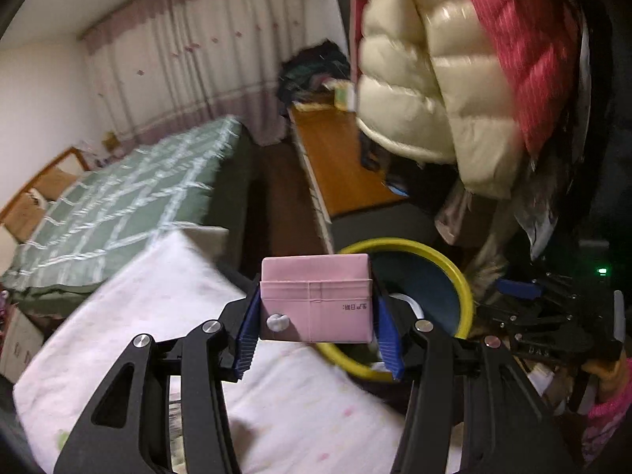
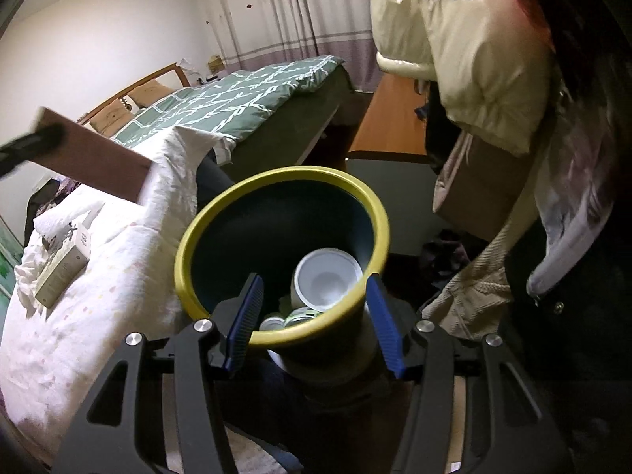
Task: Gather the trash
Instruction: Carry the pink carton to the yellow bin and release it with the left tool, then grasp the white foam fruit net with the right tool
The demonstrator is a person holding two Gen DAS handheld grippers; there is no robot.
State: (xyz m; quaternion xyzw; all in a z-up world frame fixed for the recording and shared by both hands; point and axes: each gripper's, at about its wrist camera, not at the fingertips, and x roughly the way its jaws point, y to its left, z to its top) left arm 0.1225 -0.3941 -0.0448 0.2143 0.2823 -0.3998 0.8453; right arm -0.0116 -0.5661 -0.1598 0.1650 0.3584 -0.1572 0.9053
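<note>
Nearby, white bedsheet (image 2: pixel 98 276) spreads left of yellow-rimmed trash bin (image 2: pixel 284 181); white cup (image 2: pixel 328 280) lies inside. Right gripper (image 2: pixel 314 322) spread wide, blue pads astride bin's near rim, no clear clamp. Left gripper (image 1: pixel 316 328) closed on pink carton (image 1: pixel 316 300), held above sheet beside bin. Small box (image 2: pixel 63 268) rests on sheet.

A pink carton (image 1: pixel 316 300) is held level above the white sheet's edge, just beside a bin (image 2: pixel 221 213) with a yellow rim. A white cup (image 2: pixel 328 284) and smaller containers are seen inside the bin.
</note>
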